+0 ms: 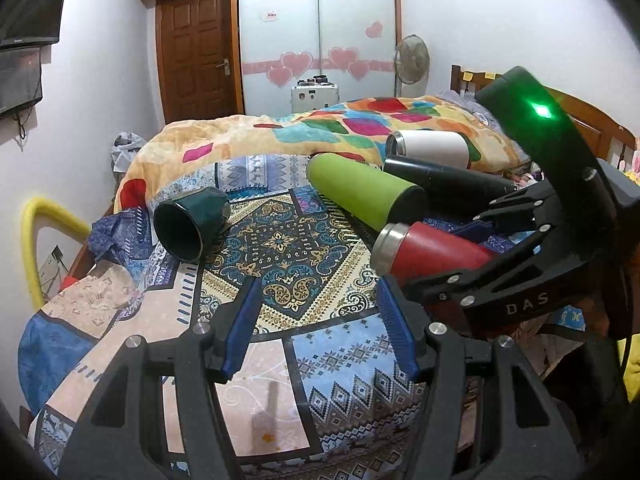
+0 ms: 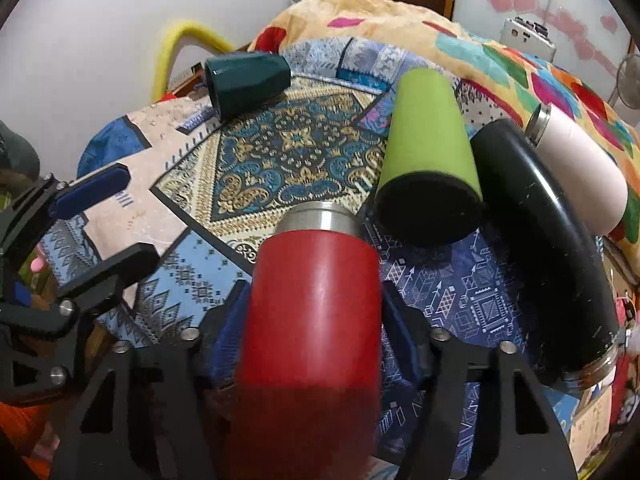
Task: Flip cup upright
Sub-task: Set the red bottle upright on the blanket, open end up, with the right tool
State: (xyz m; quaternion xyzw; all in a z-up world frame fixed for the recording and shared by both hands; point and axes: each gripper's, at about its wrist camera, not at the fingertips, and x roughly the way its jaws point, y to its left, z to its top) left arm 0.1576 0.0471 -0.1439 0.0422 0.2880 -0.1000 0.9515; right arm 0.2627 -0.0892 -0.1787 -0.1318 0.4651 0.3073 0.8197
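Note:
A red cup (image 2: 316, 300) with a steel rim lies on its side between the blue pads of my right gripper (image 2: 316, 312), which is shut on it; it also shows in the left wrist view (image 1: 432, 252), rim pointing left. My left gripper (image 1: 316, 320) is open and empty above the patterned bedcover, just left of the red cup. A dark green cup (image 1: 188, 224) lies on its side at the far left, mouth toward me; in the right wrist view (image 2: 248, 80) it lies at the back left.
A lime green cup (image 1: 364, 196), a black bottle (image 1: 444, 184) and a white bottle (image 1: 428, 148) lie on their sides behind the red cup. A bunched colourful blanket (image 1: 320, 128) lies behind them. The bed edge falls off at the left, by a yellow foam bar (image 1: 36, 232).

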